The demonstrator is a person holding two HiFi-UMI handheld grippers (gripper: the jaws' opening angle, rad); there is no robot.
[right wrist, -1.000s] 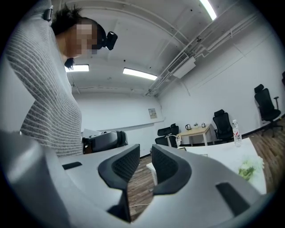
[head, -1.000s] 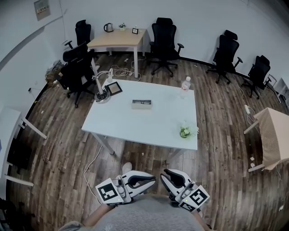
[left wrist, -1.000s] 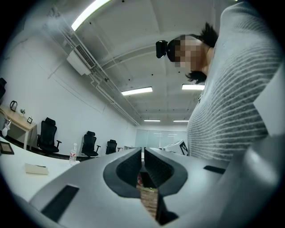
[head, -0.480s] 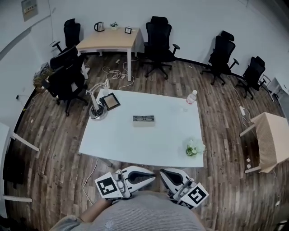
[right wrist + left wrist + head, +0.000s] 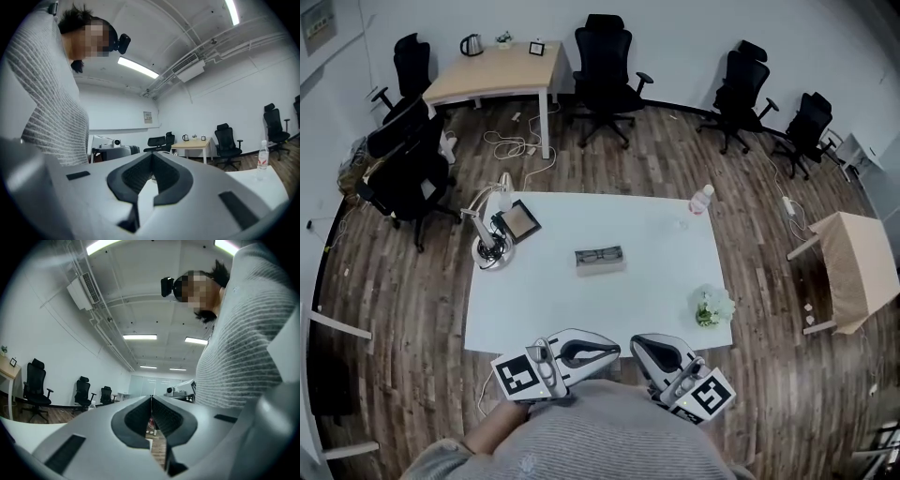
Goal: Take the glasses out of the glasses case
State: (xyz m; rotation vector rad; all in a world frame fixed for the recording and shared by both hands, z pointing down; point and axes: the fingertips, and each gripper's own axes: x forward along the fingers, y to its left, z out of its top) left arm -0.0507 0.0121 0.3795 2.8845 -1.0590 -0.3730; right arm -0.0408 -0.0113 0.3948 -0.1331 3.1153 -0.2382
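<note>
two tools pressed together, empty: left tool (image 5: 615,349), right tool (image 5: 635,343); glasses (image 5: 599,254) in glasses case (image 5: 601,268) on table (image 5: 544,309).

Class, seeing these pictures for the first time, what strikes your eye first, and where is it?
The big white table in mid-room, with the glasses case at its centre. At the bottom of the head view, the left gripper and right gripper sit close against the person's body, both with jaws shut and empty.
</note>
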